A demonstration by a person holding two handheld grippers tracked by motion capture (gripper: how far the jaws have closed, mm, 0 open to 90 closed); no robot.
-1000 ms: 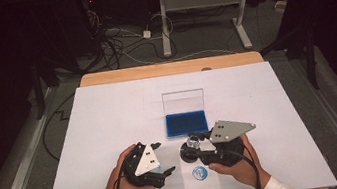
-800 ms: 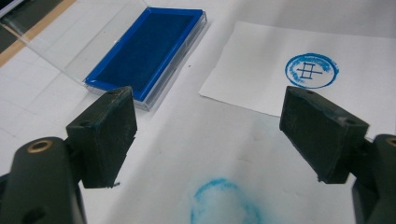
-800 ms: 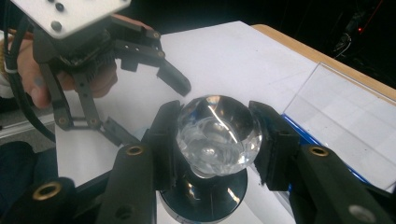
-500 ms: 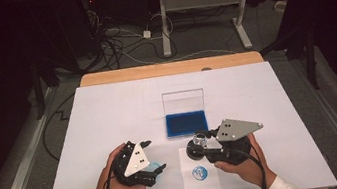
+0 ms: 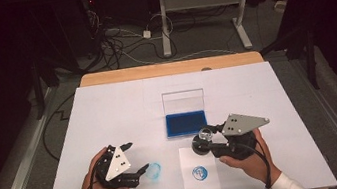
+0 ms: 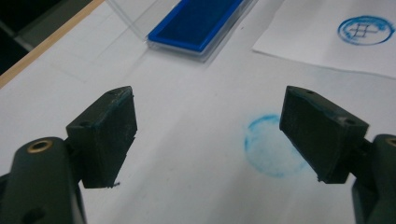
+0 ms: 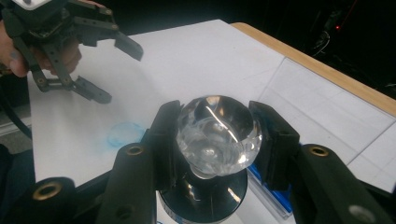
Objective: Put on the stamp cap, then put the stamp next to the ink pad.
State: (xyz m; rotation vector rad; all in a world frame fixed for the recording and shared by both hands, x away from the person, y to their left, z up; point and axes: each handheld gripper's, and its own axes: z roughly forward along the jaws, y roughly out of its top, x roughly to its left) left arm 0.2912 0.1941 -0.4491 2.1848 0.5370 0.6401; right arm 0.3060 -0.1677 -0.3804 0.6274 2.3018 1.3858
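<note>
Clear glass, faceted like a knob, is forming the handle of the stamp [image 7: 217, 135], and the right gripper [image 5: 209, 141] is clamping it from both sides, its jaws pressing on the glass above the round black base. In the high view the stamp [image 5: 202, 140] is sitting between the blue ink pad [image 5: 186, 122] and the sheet of paper [image 5: 198, 169], which is already carrying one blue round print [image 5: 199, 173]. The ink pad's clear lid [image 5: 183, 101] is standing upright behind it.

Off to the side, the left gripper [image 5: 135, 160] is hovering with its jaws spread and nothing between them, just beside a smeared blue ring [image 6: 271, 147] lying on the white table [image 5: 118, 107] itself.

By my reading, stamping is the step in hand, with the stamp seeming to be travelling between pad and paper. Next, it is needing either fresh ink from the pad or a square, level press onto a bare part of the paper, with the free gripper steadying the sheet.
</note>
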